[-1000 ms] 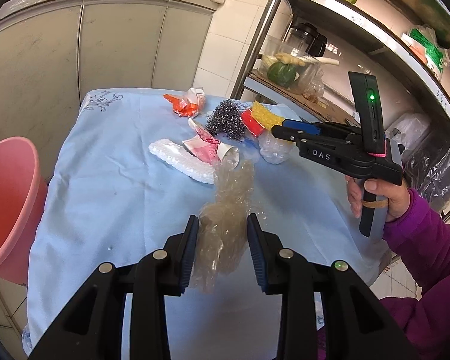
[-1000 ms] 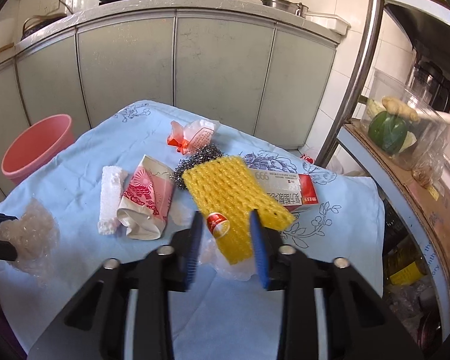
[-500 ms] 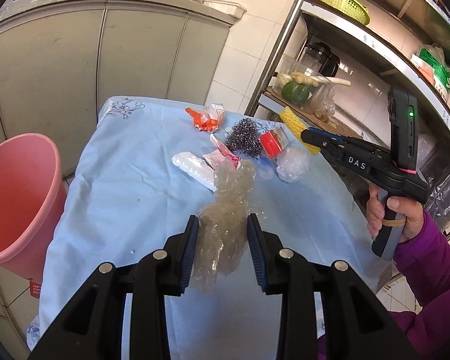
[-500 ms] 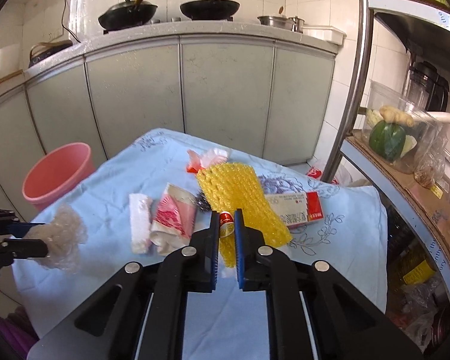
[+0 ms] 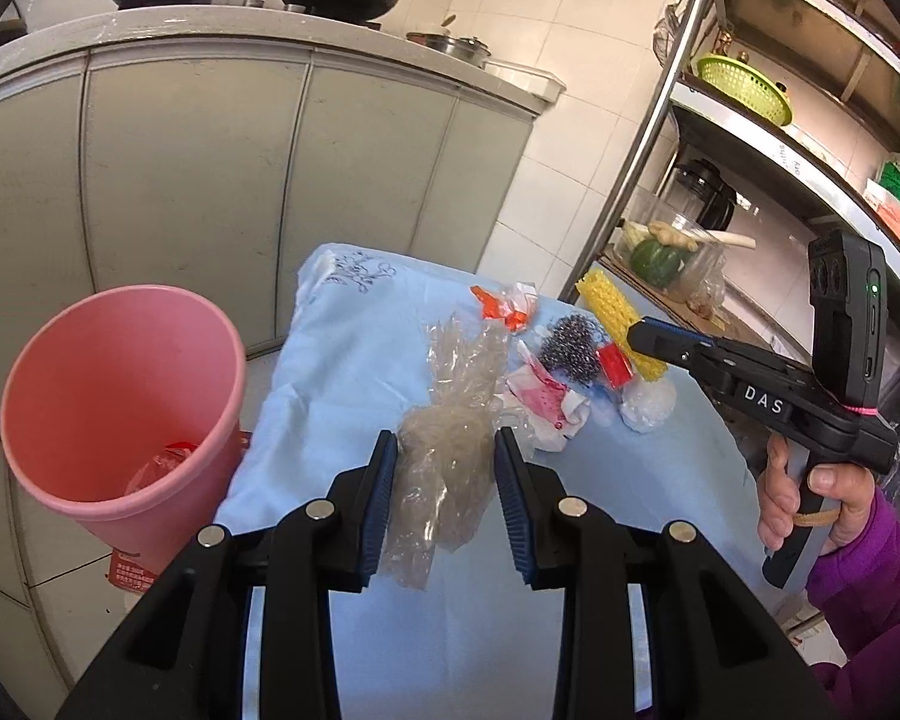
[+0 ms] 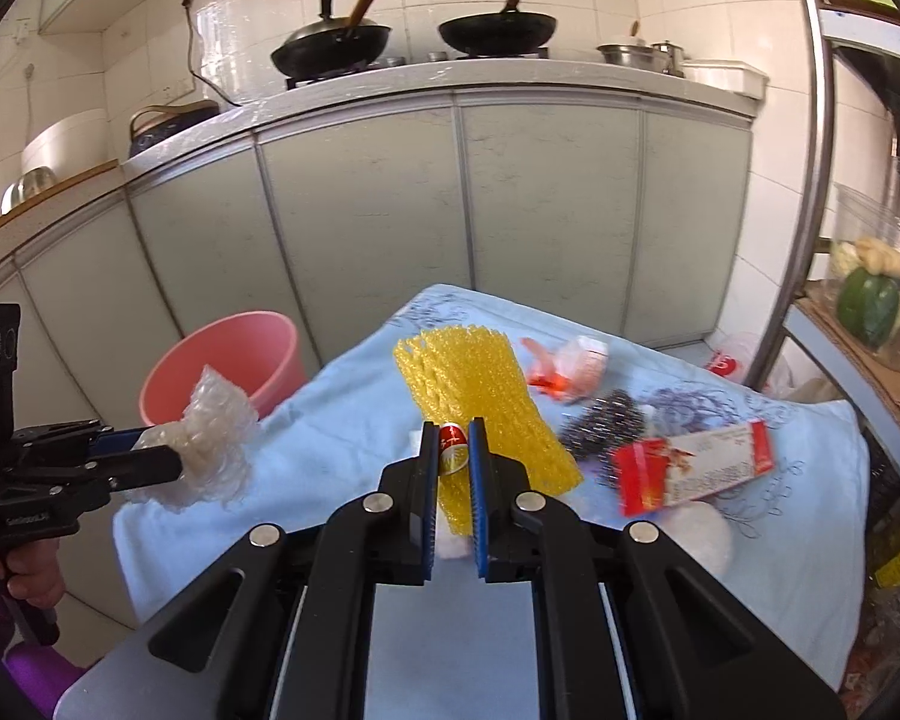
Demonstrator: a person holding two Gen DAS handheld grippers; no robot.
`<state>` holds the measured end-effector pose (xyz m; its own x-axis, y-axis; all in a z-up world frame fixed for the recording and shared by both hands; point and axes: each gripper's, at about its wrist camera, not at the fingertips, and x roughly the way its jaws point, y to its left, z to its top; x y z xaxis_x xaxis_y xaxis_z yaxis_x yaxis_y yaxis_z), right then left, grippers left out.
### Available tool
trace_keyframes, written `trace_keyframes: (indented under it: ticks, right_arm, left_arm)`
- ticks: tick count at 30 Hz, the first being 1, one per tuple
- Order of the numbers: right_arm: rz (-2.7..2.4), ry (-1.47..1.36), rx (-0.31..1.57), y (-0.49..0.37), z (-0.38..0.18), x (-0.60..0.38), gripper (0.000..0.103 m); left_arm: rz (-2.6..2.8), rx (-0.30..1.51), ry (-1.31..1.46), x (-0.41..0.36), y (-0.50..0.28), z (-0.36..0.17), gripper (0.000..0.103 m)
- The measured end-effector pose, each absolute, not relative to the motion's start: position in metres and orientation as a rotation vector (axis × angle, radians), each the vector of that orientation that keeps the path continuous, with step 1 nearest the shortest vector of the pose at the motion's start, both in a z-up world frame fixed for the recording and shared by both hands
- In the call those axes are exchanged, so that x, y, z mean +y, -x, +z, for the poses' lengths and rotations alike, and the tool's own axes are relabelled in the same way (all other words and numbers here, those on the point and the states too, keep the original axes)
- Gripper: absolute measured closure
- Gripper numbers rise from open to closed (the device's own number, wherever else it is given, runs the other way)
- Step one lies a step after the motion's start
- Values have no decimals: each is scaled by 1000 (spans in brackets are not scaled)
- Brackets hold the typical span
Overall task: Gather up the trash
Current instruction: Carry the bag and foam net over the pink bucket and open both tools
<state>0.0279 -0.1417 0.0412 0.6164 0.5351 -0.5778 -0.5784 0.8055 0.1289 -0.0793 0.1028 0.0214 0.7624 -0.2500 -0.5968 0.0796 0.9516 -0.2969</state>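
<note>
Gripping a crumpled wad of clear bubble wrap [image 5: 450,450] between its blue pads, the left gripper [image 5: 447,498] hung above the blue-clothed worktop [image 5: 342,396], just beside the pink bucket [image 5: 120,408]. The right gripper [image 6: 453,474], marked "DAS" on its body, was clamped on a yellow foam fruit net [image 6: 480,396] bearing a small red-labelled sticker [image 6: 453,444]. A steel scourer [image 6: 606,420], a red carton [image 6: 690,468] and an orange wrapper [image 6: 564,363] lay on the cloth.
</note>
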Motion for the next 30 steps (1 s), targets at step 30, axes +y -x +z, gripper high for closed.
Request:
trace_keyframes:
  ticks: [30]
  right_arm:
    - [1042, 74, 720, -43, 31, 68, 93]
  left_arm:
    - [309, 588, 355, 237, 99, 11, 71]
